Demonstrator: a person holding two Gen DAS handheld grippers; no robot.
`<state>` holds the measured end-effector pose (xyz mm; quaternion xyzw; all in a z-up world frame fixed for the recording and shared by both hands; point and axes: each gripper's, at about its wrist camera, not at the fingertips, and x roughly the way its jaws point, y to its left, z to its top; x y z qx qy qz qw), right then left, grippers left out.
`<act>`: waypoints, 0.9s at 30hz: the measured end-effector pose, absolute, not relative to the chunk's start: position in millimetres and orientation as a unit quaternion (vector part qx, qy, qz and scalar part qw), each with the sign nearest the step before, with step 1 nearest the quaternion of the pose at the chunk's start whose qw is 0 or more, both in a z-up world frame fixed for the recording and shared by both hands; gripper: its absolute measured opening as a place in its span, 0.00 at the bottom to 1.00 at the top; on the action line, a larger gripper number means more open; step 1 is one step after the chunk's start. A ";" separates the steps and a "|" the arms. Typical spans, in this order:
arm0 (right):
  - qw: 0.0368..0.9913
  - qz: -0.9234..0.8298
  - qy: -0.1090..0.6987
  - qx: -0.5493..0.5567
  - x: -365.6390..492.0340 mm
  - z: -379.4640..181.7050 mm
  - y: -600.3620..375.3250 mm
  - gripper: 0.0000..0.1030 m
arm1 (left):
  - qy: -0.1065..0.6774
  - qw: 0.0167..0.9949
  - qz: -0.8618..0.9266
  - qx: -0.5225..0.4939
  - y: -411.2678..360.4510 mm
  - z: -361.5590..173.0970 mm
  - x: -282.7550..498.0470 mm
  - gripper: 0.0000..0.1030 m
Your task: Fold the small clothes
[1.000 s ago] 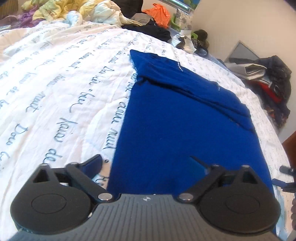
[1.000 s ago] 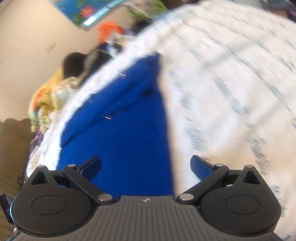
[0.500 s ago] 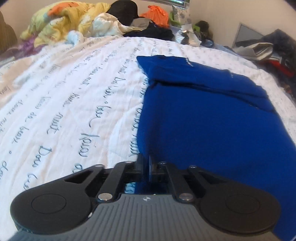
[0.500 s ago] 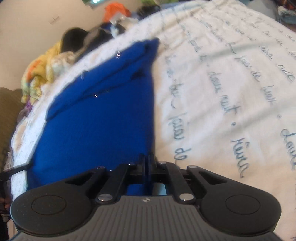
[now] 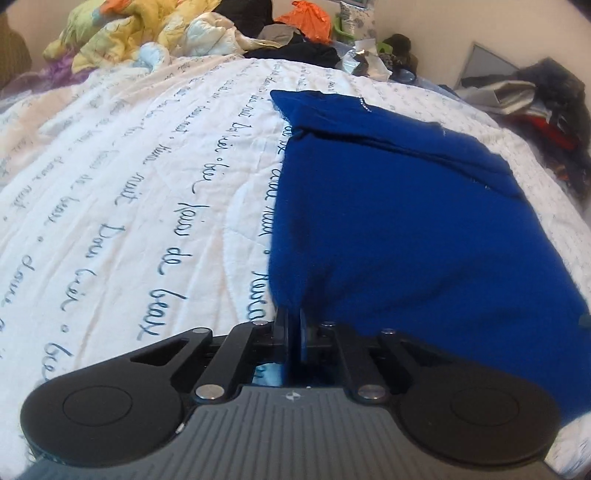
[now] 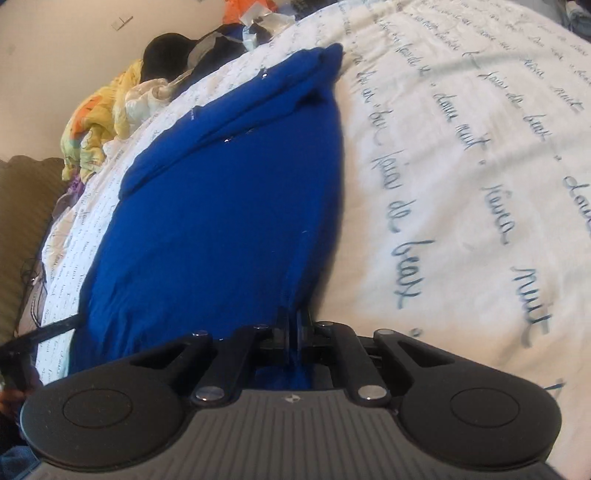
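Observation:
A royal blue garment (image 5: 399,206) lies on a white bedspread with blue script (image 5: 147,184), its sleeves folded across the far end. My left gripper (image 5: 293,321) is shut on the near left corner of its hem, and the cloth rises into the jaws. In the right wrist view the same garment (image 6: 221,206) stretches away, and my right gripper (image 6: 293,325) is shut on its near right corner, pulling the edge up in a ridge. The bedspread (image 6: 461,166) lies to its right.
A heap of yellow, orange and black laundry (image 5: 166,33) sits at the bed's far end. Dark clothes and bags (image 5: 546,110) pile up beside the bed at right. A brown striped surface (image 6: 22,229) borders the bed at left.
Both grippers went from open to shut on the garment's near corners. The hem now lifts slightly off the bedspread at both corners.

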<state>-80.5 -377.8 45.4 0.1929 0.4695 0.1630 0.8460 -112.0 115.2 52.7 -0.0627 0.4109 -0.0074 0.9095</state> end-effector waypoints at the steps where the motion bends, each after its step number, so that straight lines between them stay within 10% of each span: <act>1: 0.845 0.163 0.468 0.201 -82.7 43.6 -382.7 0.03 | 0.409 0.911 -0.011 -0.051 113.9 52.7 -114.5 0.12; 5: 0.851 0.147 0.471 0.179 -87.0 52.7 -369.8 0.07 | 0.390 0.921 -0.004 -0.028 105.5 67.8 -124.0 0.26; 7: 0.863 0.128 0.452 0.184 -83.9 69.6 -365.0 0.27 | 0.355 0.935 -0.001 -0.029 97.3 82.4 -122.8 0.68; 9: 0.884 0.140 0.406 0.183 -74.8 85.7 -349.2 0.59 | 0.315 0.949 -0.020 -0.027 76.6 93.3 -109.8 0.82; 10: 0.892 0.153 0.388 0.177 -66.4 90.5 -335.7 0.74 | 0.307 0.951 -0.027 -0.018 61.6 93.5 -98.1 0.81; 15: 0.909 0.129 0.386 0.085 -11.9 79.4 -233.8 0.73 | 0.355 0.935 -0.003 0.026 1.1 50.0 -30.5 0.77; 18: 0.908 0.083 0.412 0.009 0.1 51.5 -192.1 0.73 | 0.355 0.934 0.031 0.015 1.3 29.9 -24.0 0.99; 21: 0.927 0.050 0.370 -0.008 -11.6 36.0 -182.9 1.00 | 0.350 0.936 0.025 -0.004 14.4 27.4 -28.2 1.00; 27: 0.937 0.048 0.345 -0.001 -22.5 29.1 -186.8 1.00 | 0.346 0.938 0.026 -0.001 11.7 28.1 -30.6 1.00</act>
